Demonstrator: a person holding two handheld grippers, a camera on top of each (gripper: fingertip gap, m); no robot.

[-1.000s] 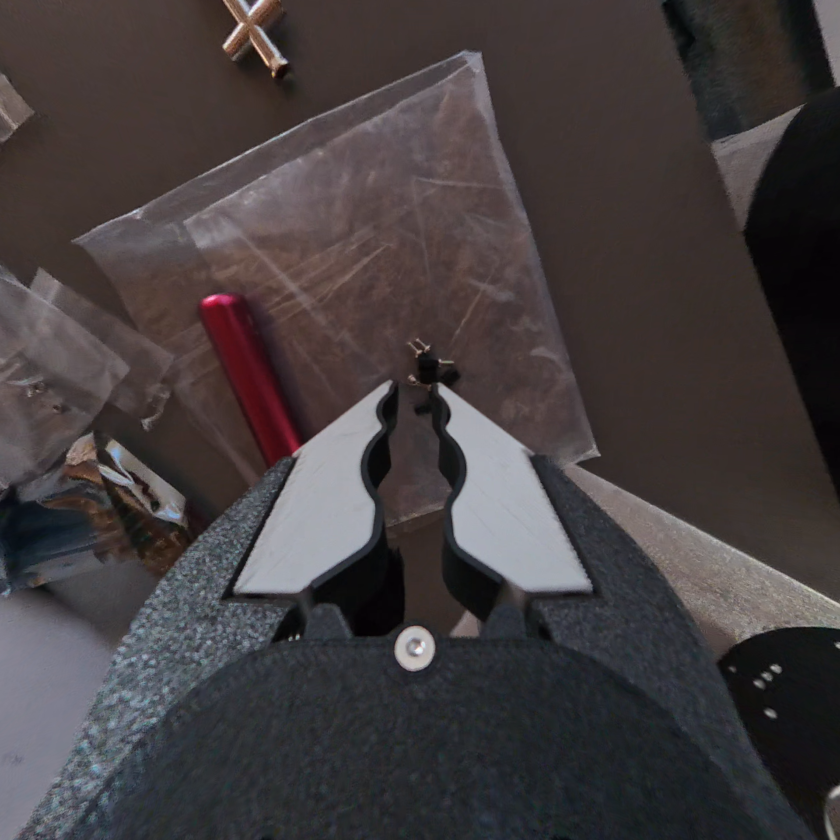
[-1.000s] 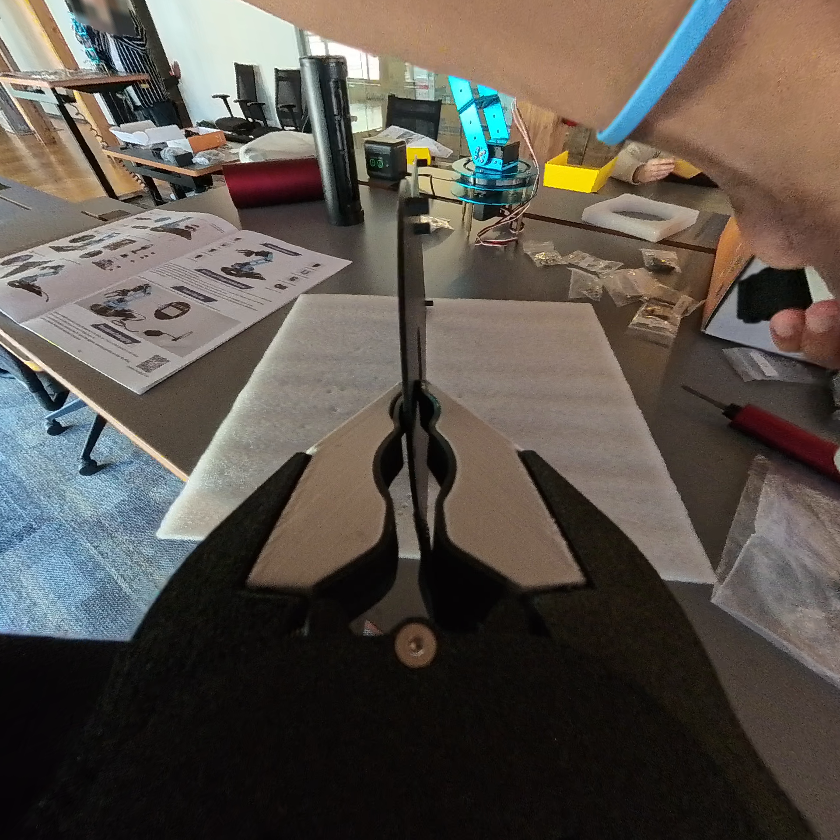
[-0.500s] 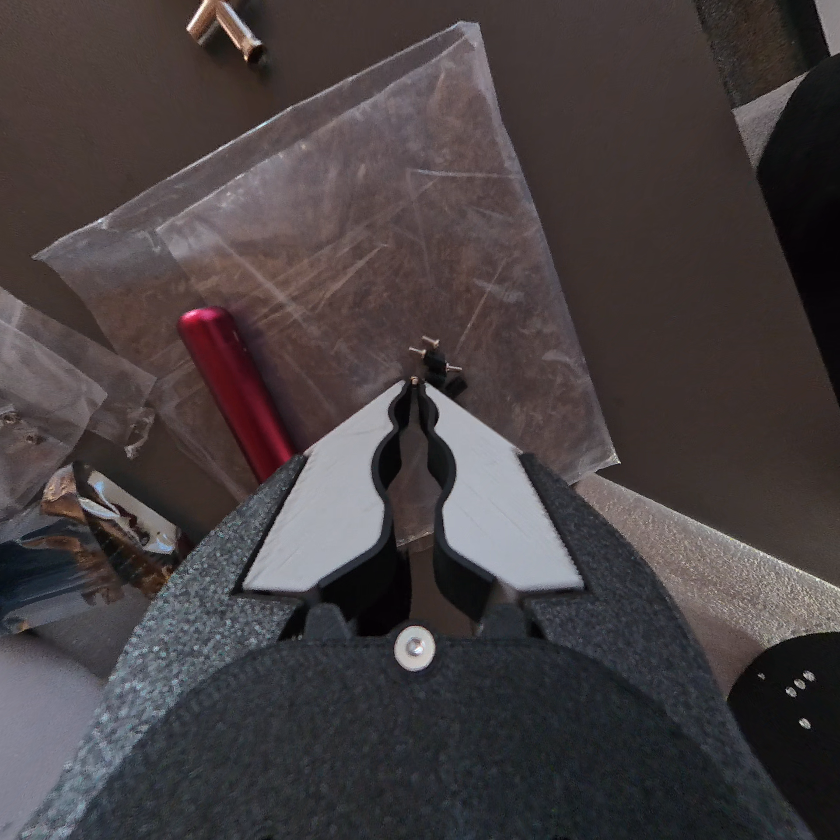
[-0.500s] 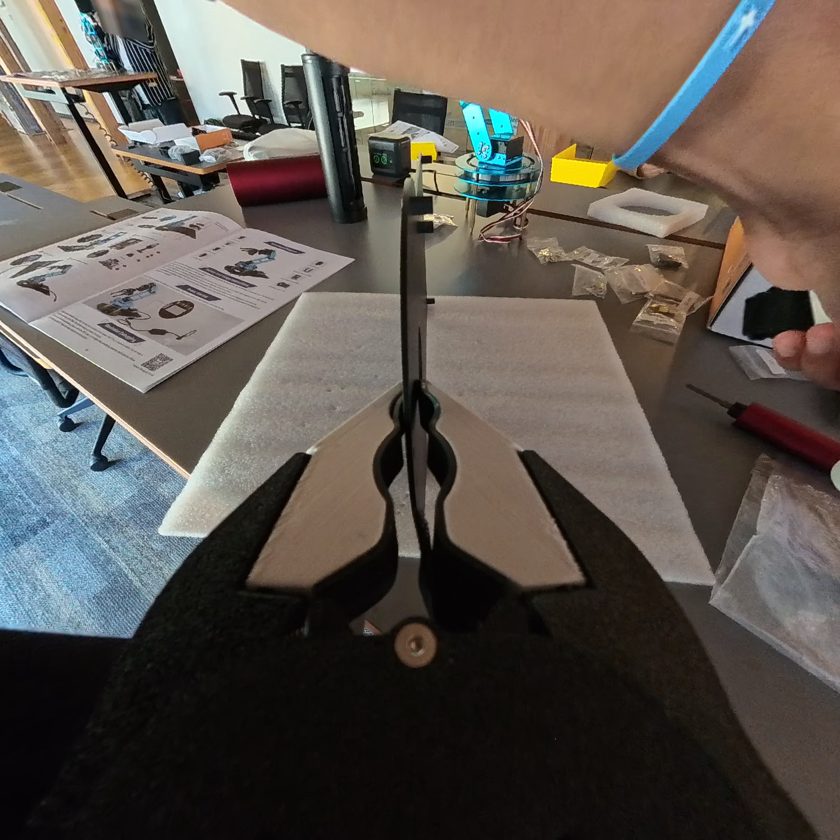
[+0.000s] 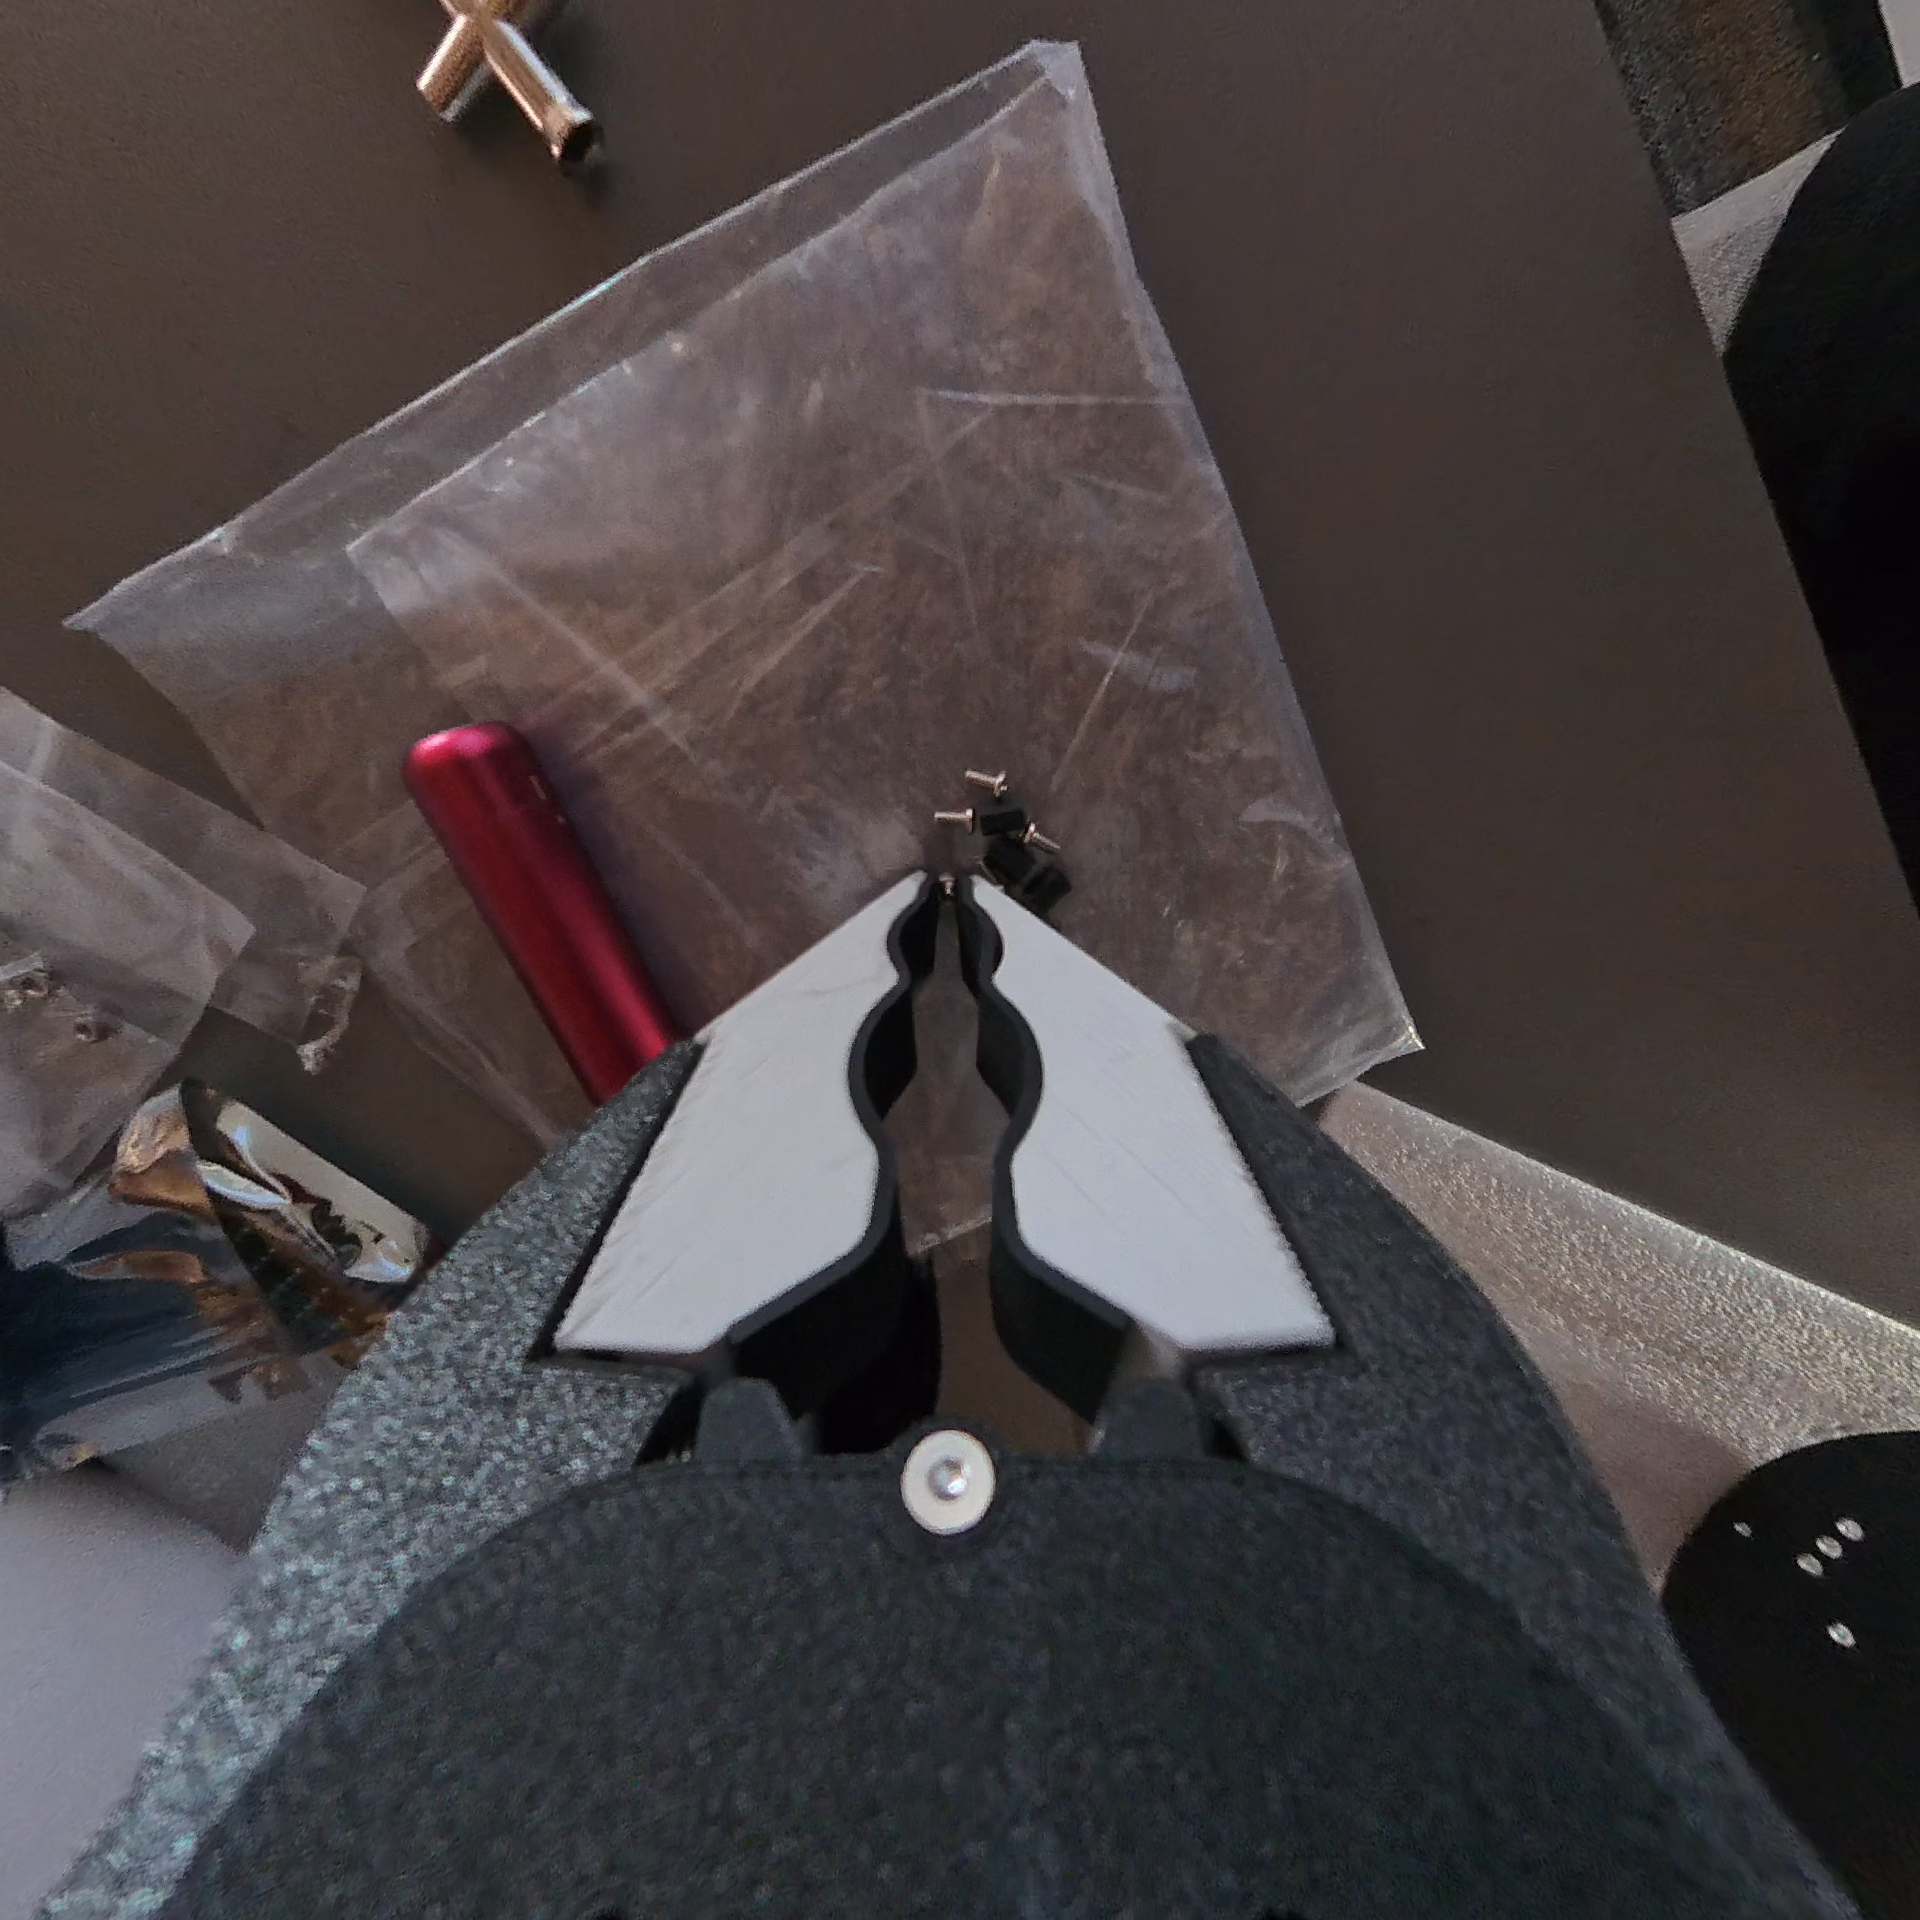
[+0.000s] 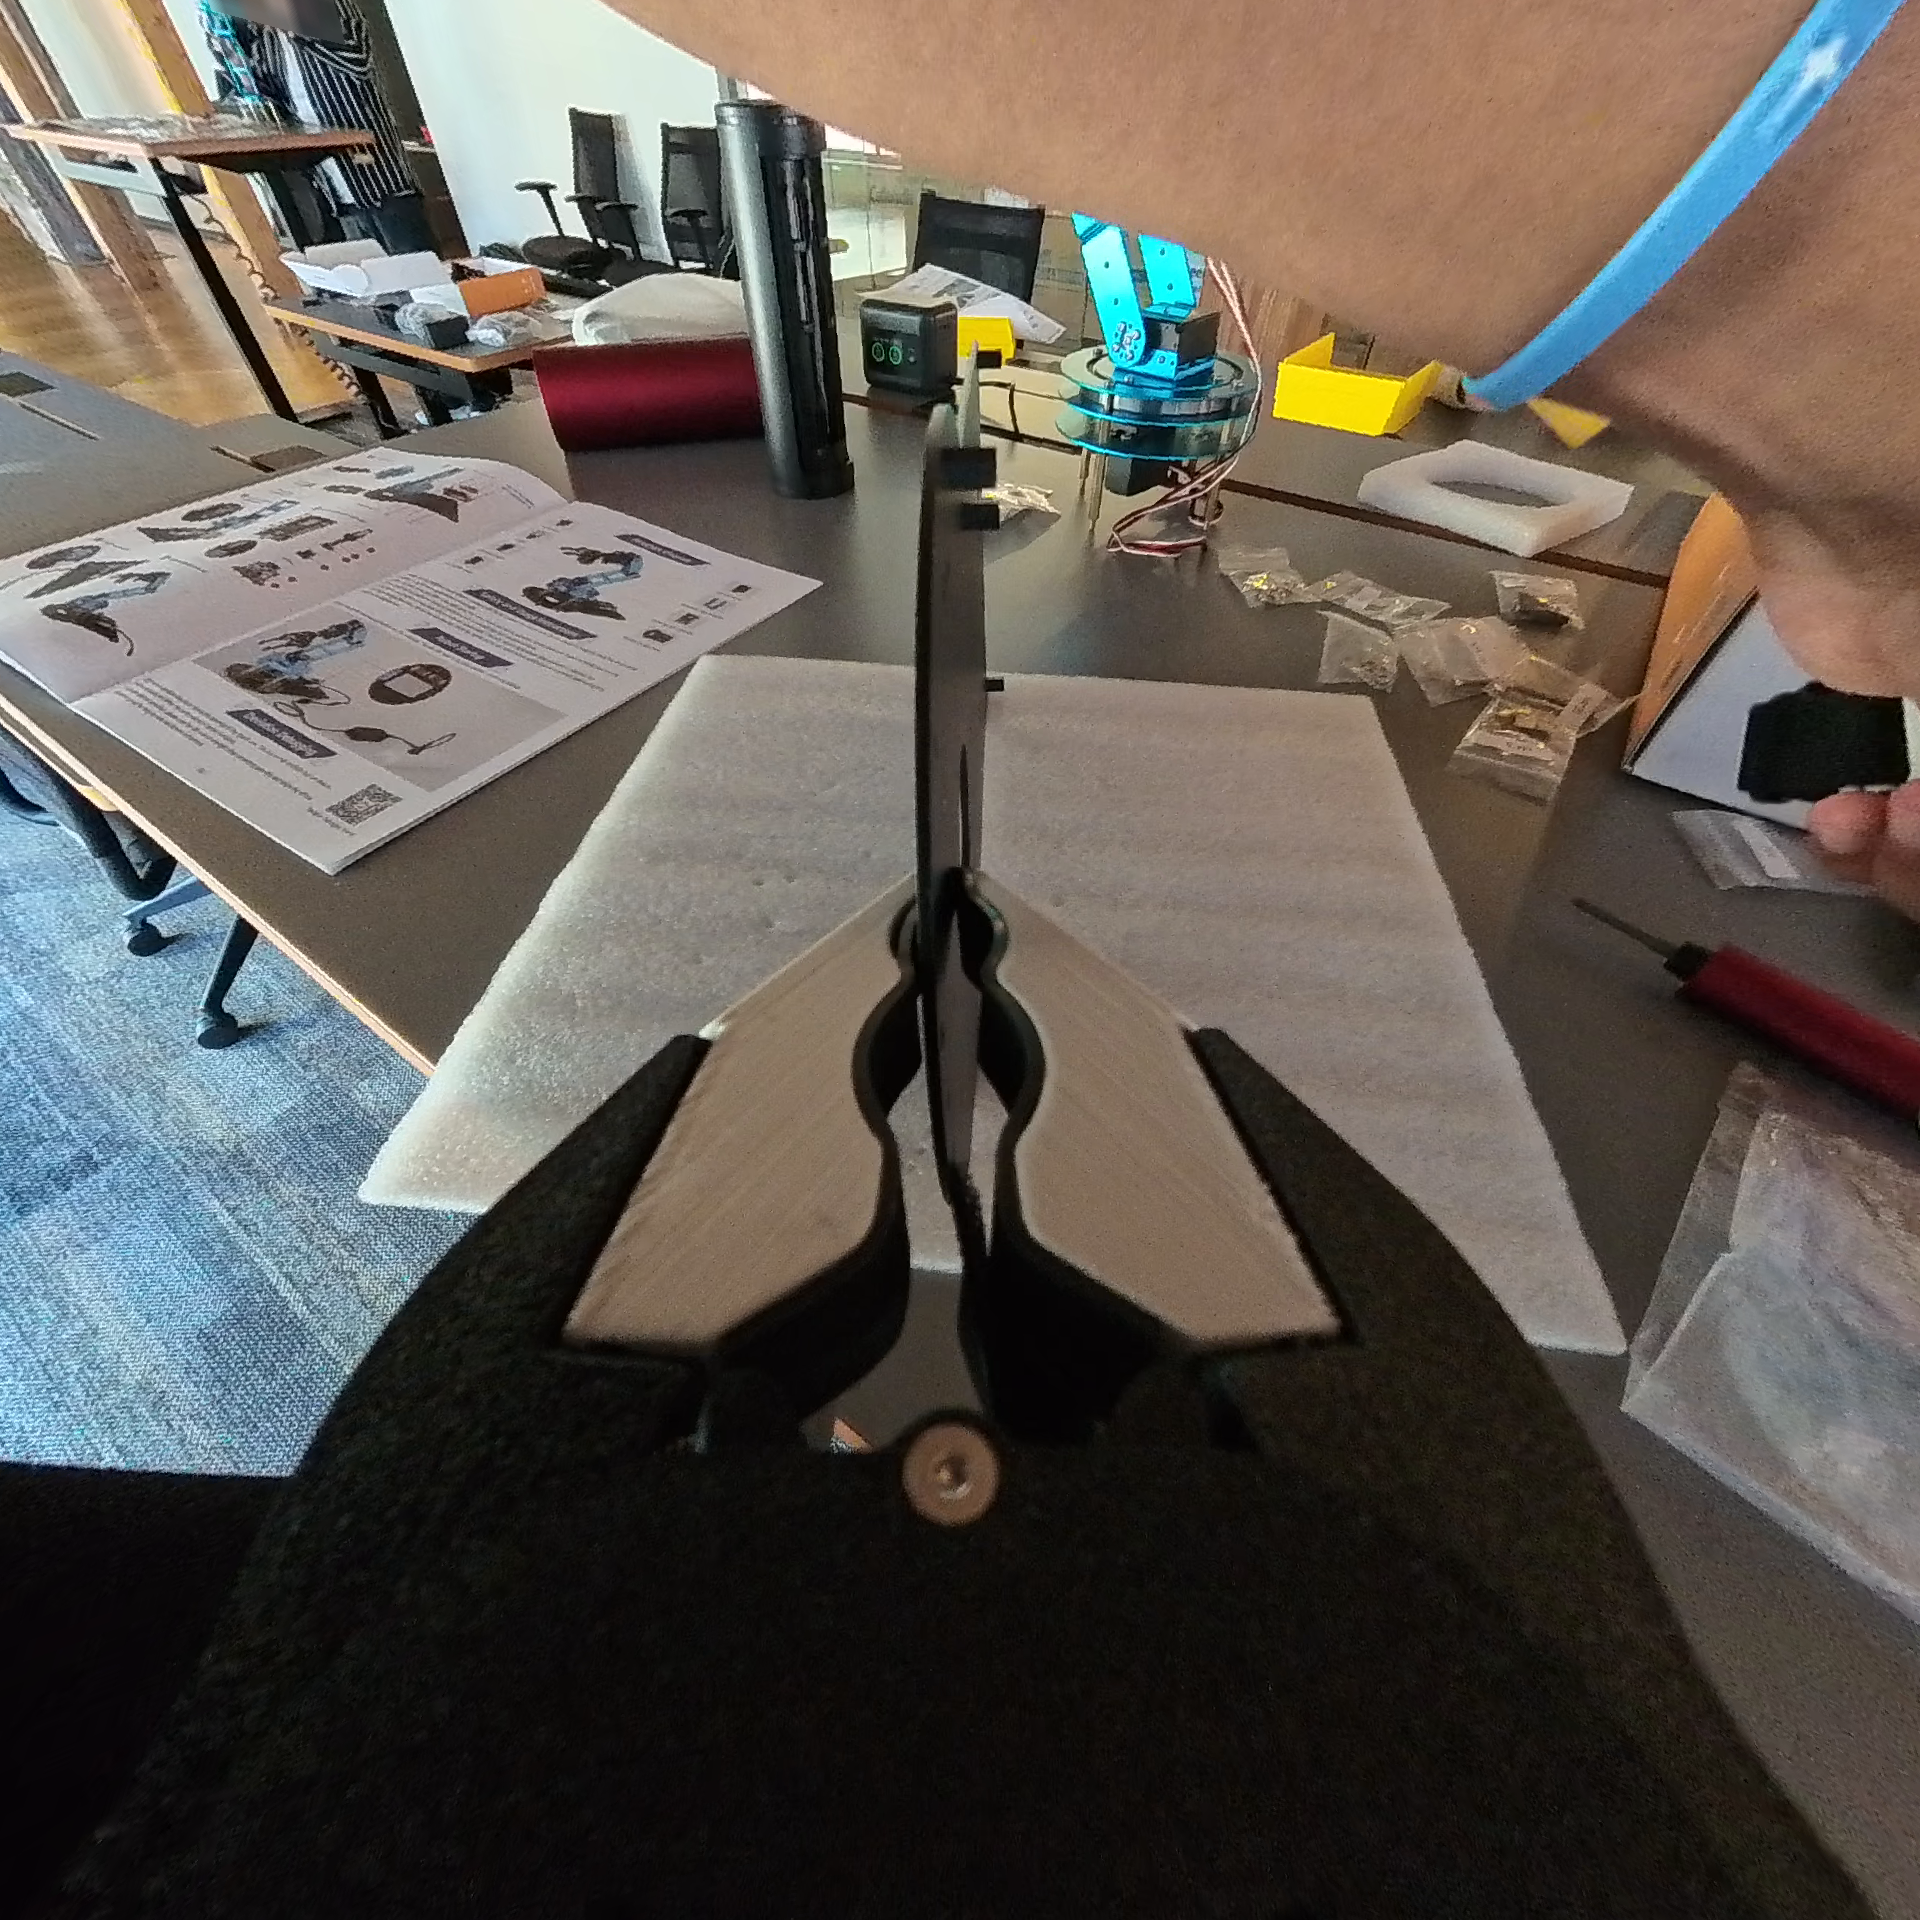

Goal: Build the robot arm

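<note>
My left gripper [image 5: 945, 891] points down at a clear plastic bag [image 5: 831, 540] on the dark table. Its tips are shut on a small silver screw [image 5: 947, 883]. A few more loose screws and black spacers [image 5: 1003, 836] lie on the bag just beyond the tips. A red screwdriver handle [image 5: 530, 894] lies to the left of the fingers. My right gripper [image 6: 948, 904] is shut on a thin black plate [image 6: 951, 644], held upright and edge-on above a white foam sheet [image 6: 1195, 831].
A metal cross wrench [image 5: 509, 73], clear bags [image 5: 125, 914] and a foil bag [image 5: 260, 1226] lie around. An open booklet [image 6: 364, 623], a black cylinder [image 6: 790, 312], a blue robot base [image 6: 1143, 353], small parts bags [image 6: 1455, 655] and a red screwdriver [image 6: 1808, 1023] are on the table. A person's arm [image 6: 1351, 156] crosses above. My right fingertips sit around 25 centimeters from my left ones. Measured from the fingertips, the red screwdriver handle [image 5: 530, 894] is 7 centimeters or so from the left gripper and 35 centimeters from the right.
My left gripper was open over the screws one second ago and has since closed on one screw. The right gripper still holds the black plate, almost unmoved.
</note>
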